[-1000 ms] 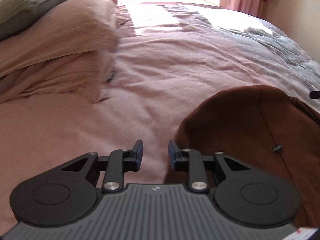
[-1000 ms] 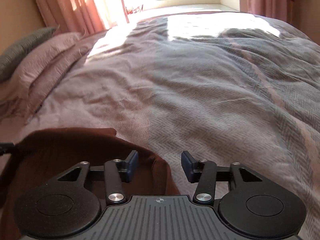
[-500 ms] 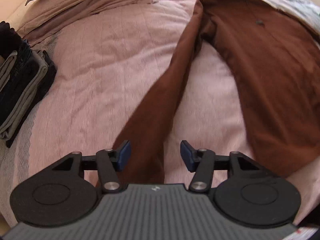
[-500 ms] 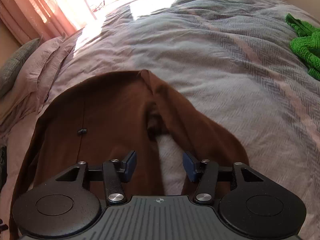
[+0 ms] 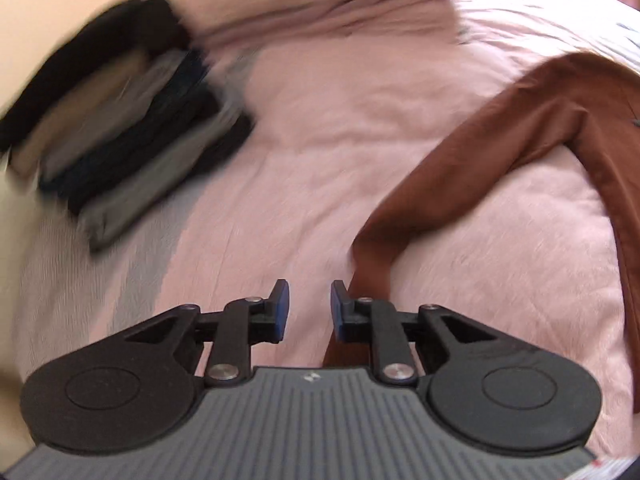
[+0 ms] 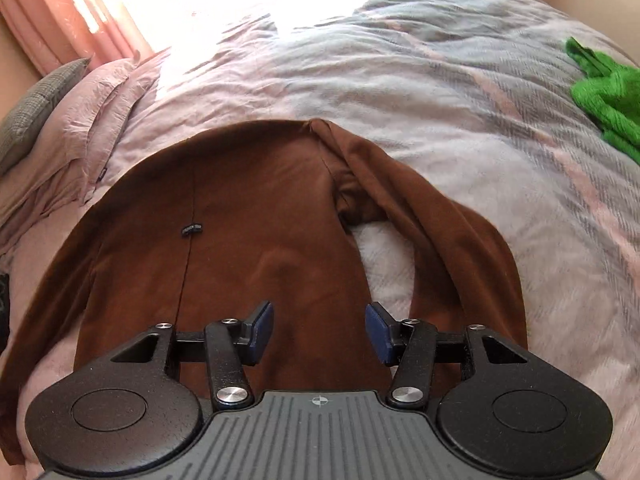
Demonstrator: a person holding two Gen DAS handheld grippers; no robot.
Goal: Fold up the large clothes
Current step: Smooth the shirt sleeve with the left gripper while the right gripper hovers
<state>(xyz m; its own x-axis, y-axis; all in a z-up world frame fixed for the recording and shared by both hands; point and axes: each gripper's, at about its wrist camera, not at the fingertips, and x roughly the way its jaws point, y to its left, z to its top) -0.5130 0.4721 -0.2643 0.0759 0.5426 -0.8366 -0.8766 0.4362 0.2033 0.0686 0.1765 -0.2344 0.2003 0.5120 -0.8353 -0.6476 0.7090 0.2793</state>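
Right wrist: one brown garment (image 6: 260, 240), one green garment (image 6: 608, 96).

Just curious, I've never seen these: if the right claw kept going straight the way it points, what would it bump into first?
Most likely the brown garment lying on the bed. The open right claw aims at its body, with nothing between, though depth is hard to judge.

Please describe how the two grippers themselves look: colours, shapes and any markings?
Both look alike. The left gripper and right gripper have black linkage arms with silver pivot screws, round black discs at each side, blue pads on the fingers, and a ribbed grey body with a small central mark.
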